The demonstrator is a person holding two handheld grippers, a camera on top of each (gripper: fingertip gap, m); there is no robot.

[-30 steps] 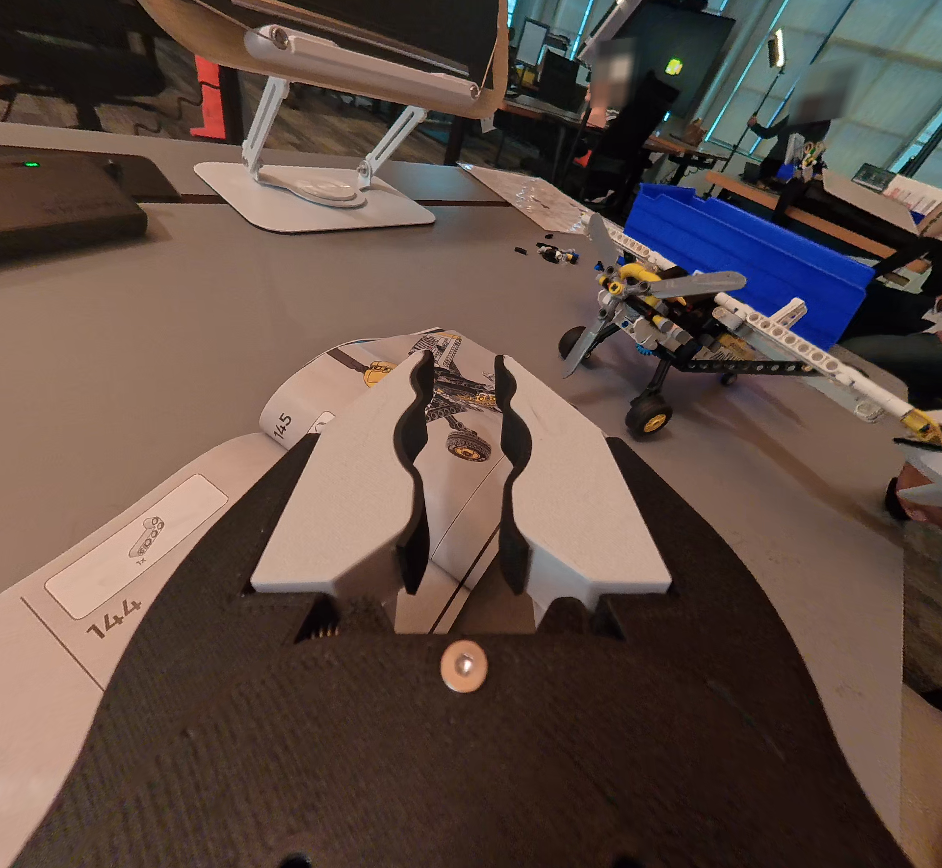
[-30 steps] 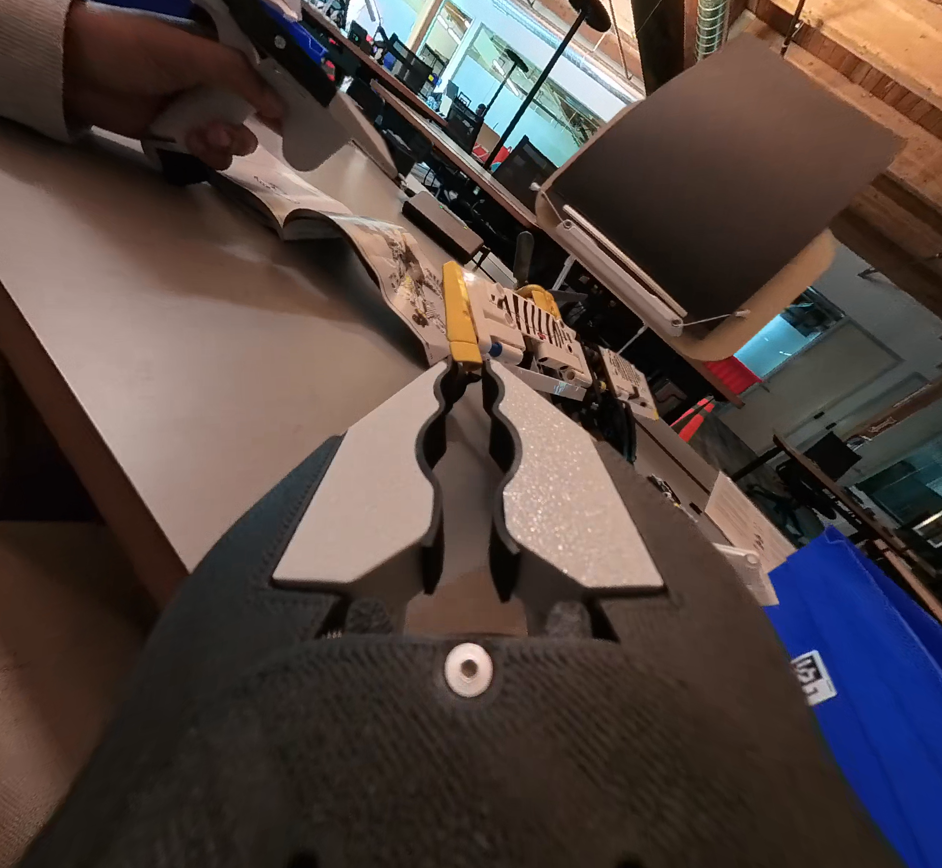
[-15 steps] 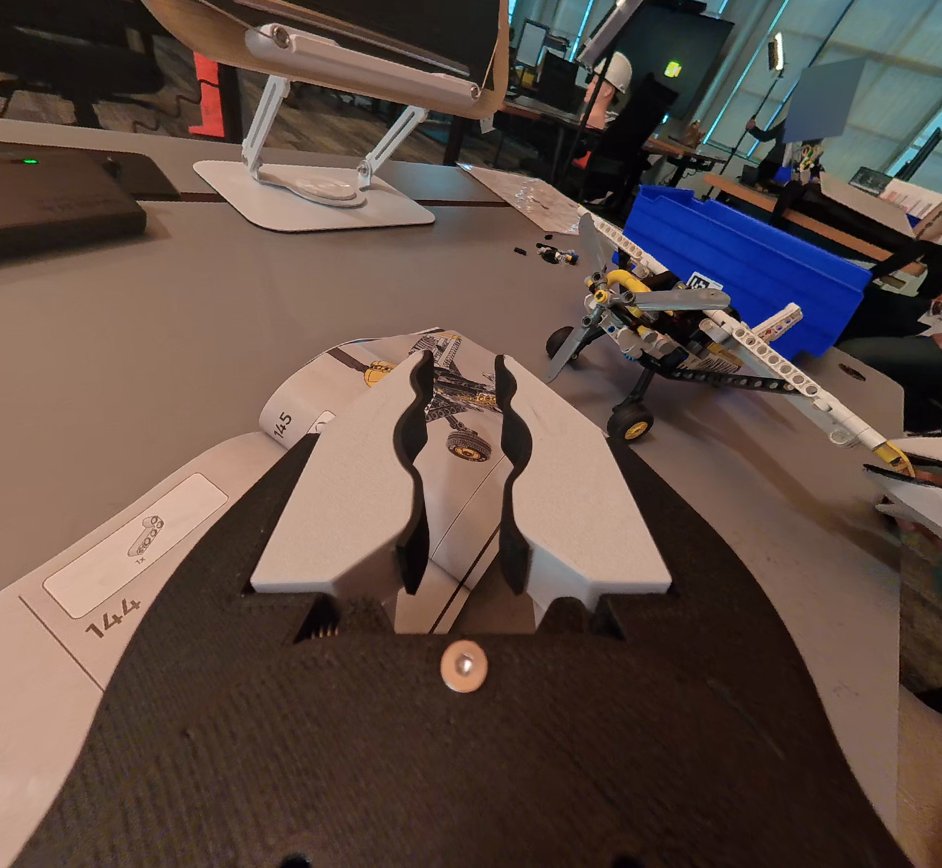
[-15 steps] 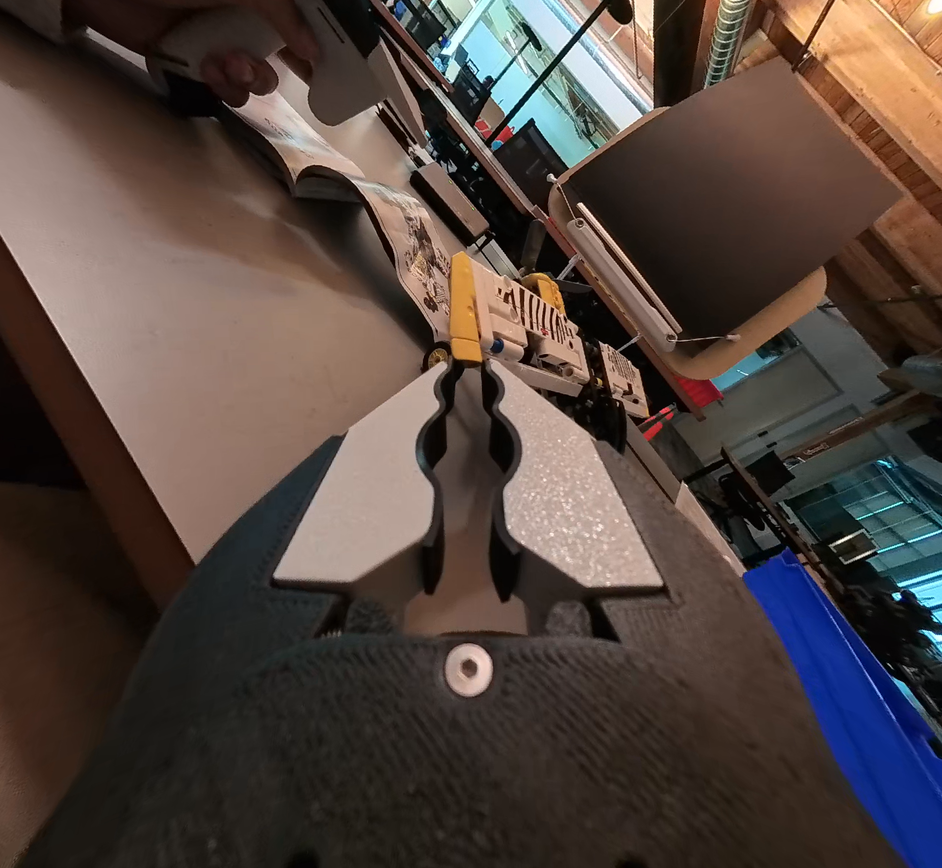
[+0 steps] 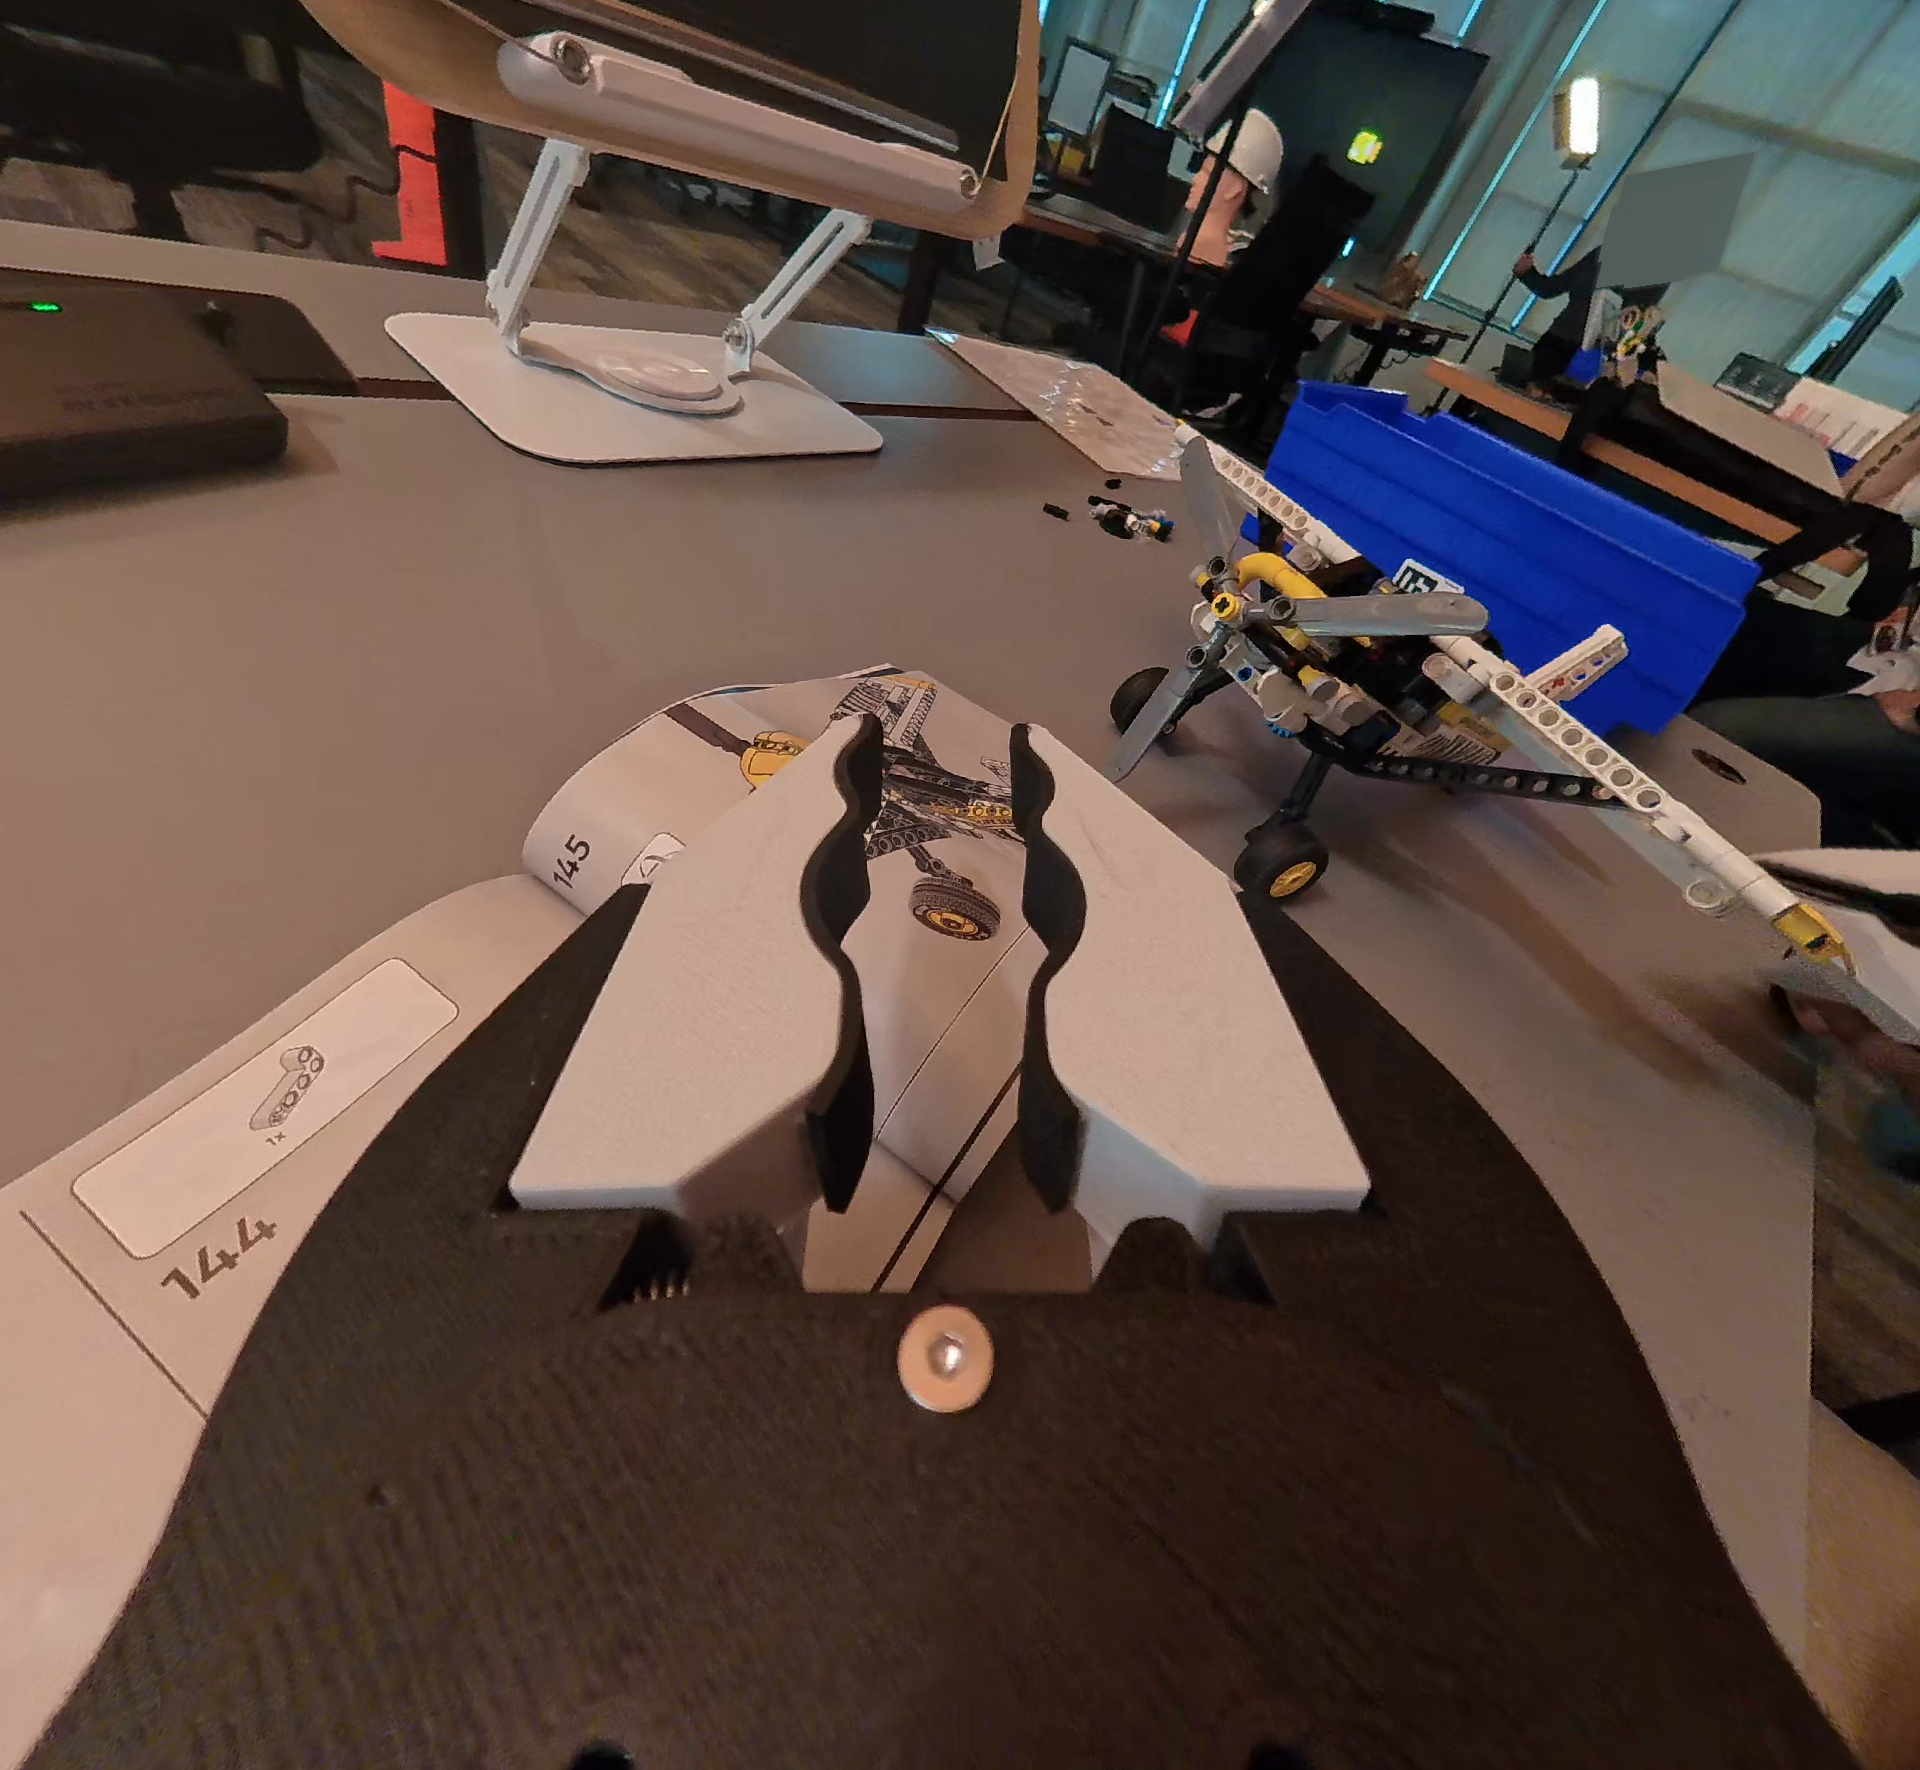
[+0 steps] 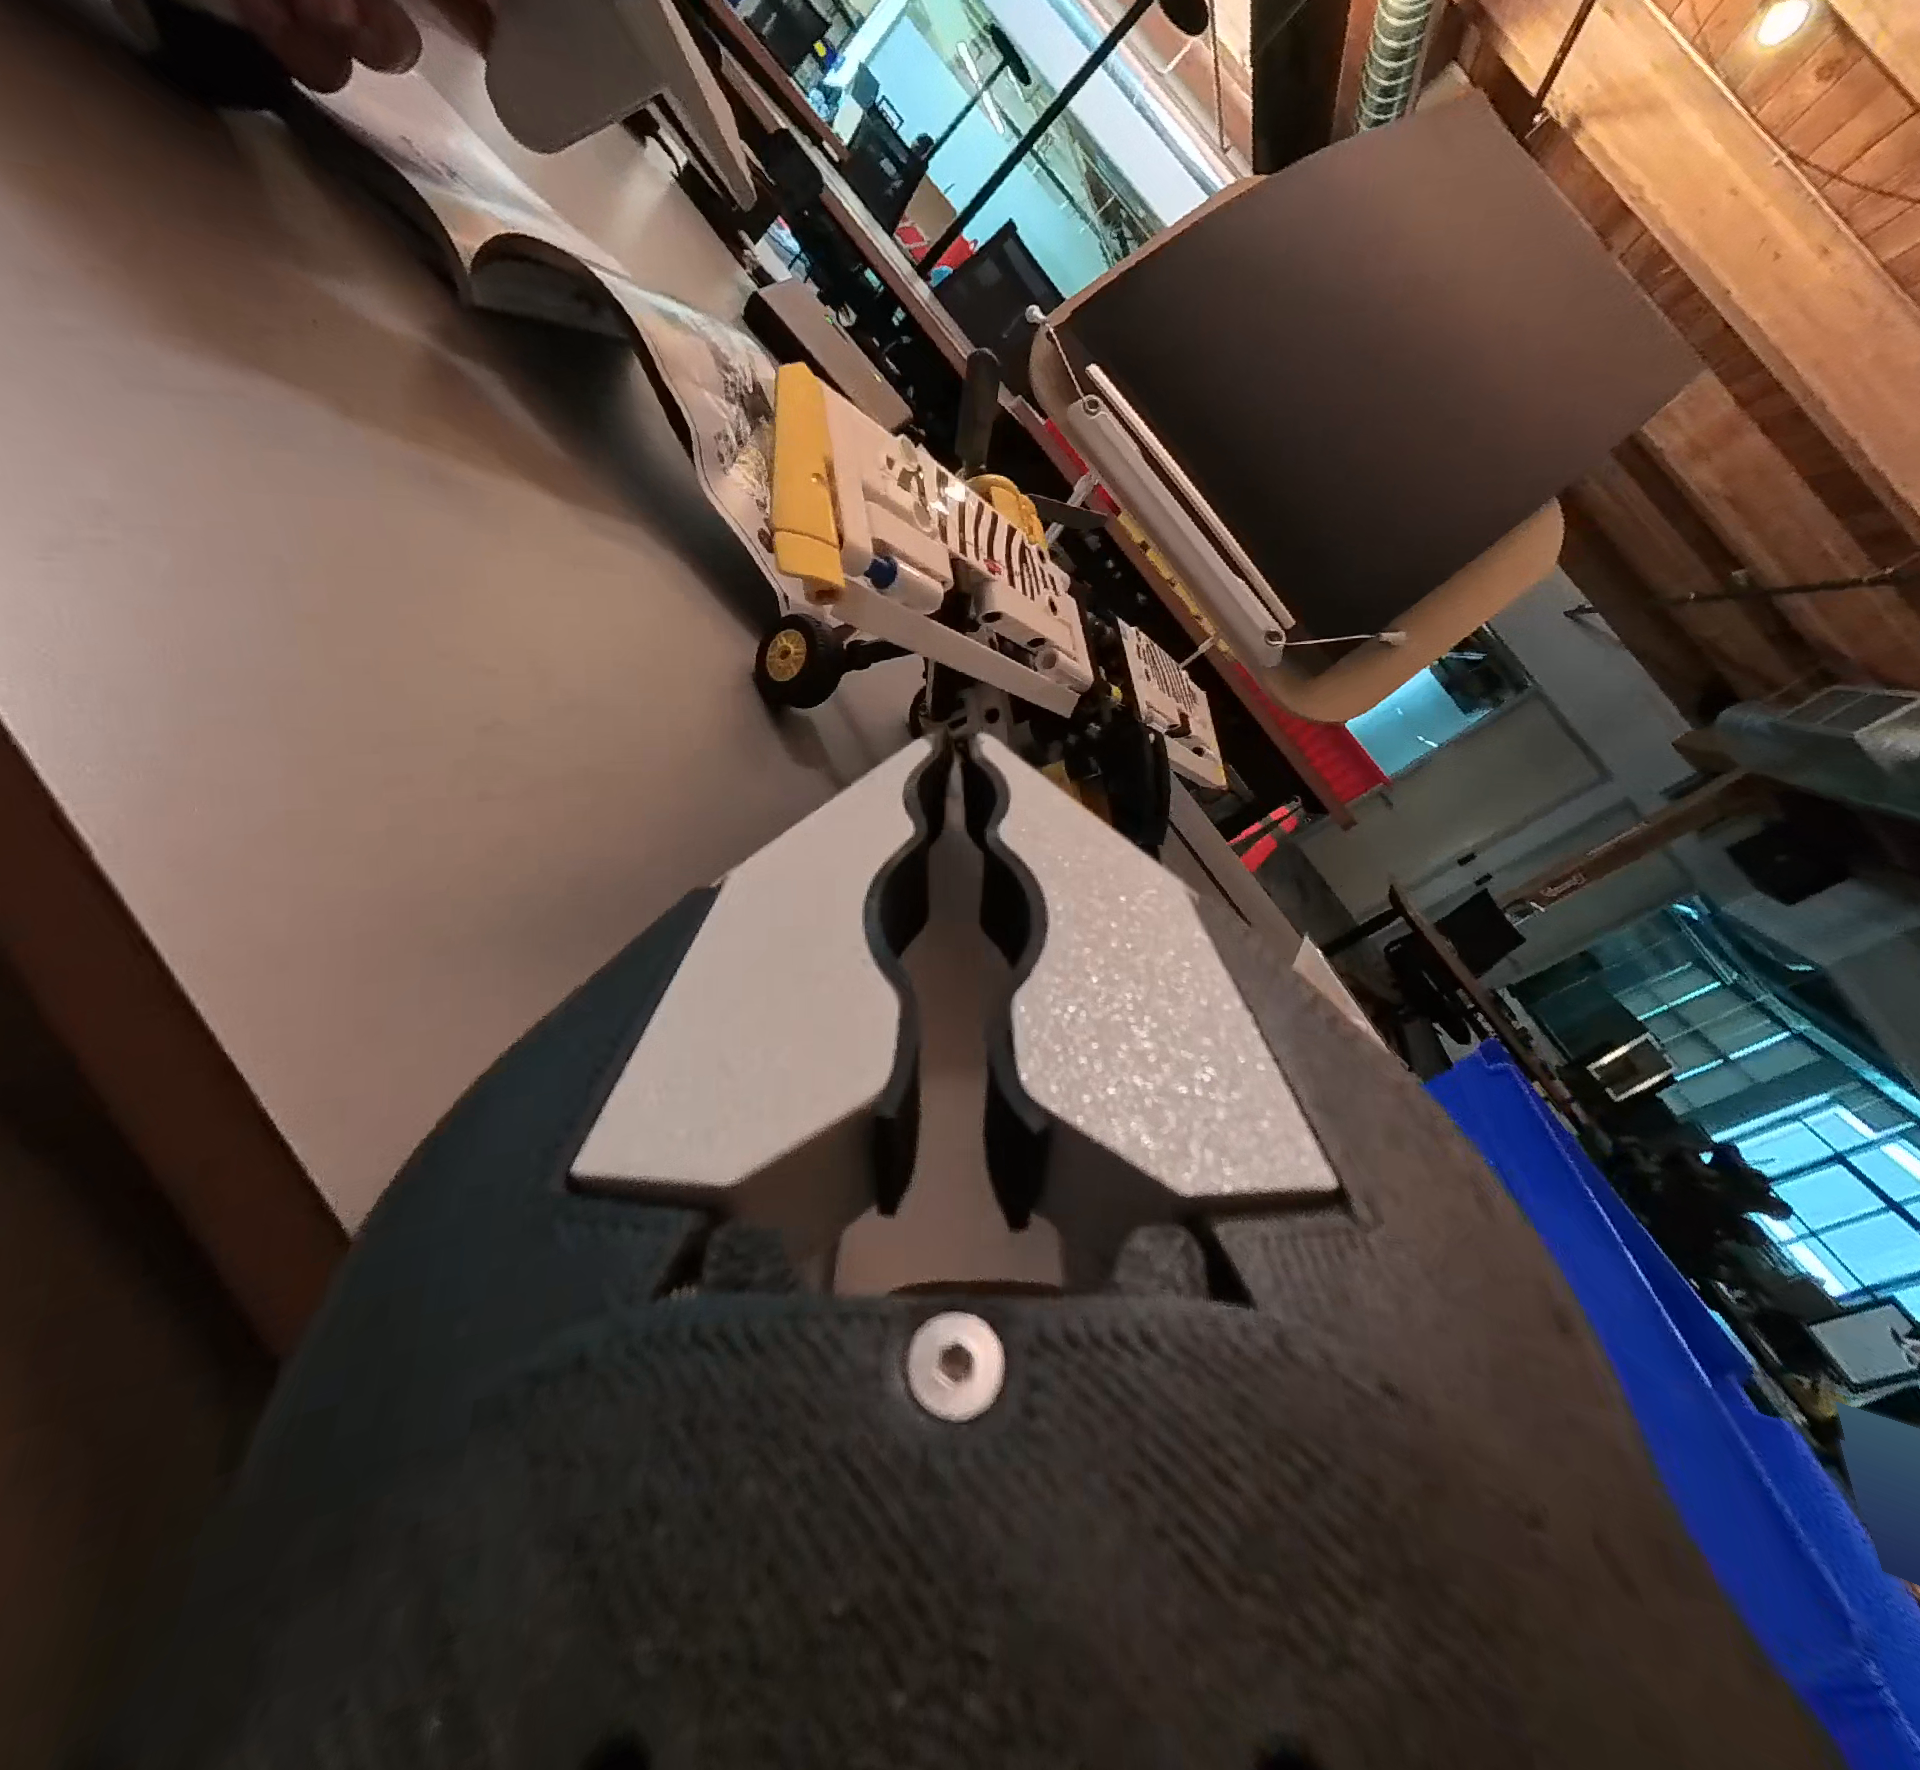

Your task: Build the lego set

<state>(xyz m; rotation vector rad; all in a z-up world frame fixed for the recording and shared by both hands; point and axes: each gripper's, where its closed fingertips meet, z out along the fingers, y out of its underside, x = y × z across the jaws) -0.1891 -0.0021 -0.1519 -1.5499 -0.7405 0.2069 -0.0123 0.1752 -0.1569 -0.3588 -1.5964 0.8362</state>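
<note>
Risk: we pinch plane by thin wingtip only, right gripper clenched there, model ahead on table; twisting could snap wing. Left gripper released, empty, over booklet.

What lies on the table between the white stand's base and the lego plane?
In the left wrist view, only bare grey table lies between the stand's base and the lego plane, with a few small loose pieces near the plane.

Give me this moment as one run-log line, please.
left gripper: open, over instruction booklet | right gripper: shut on lego plane
</note>
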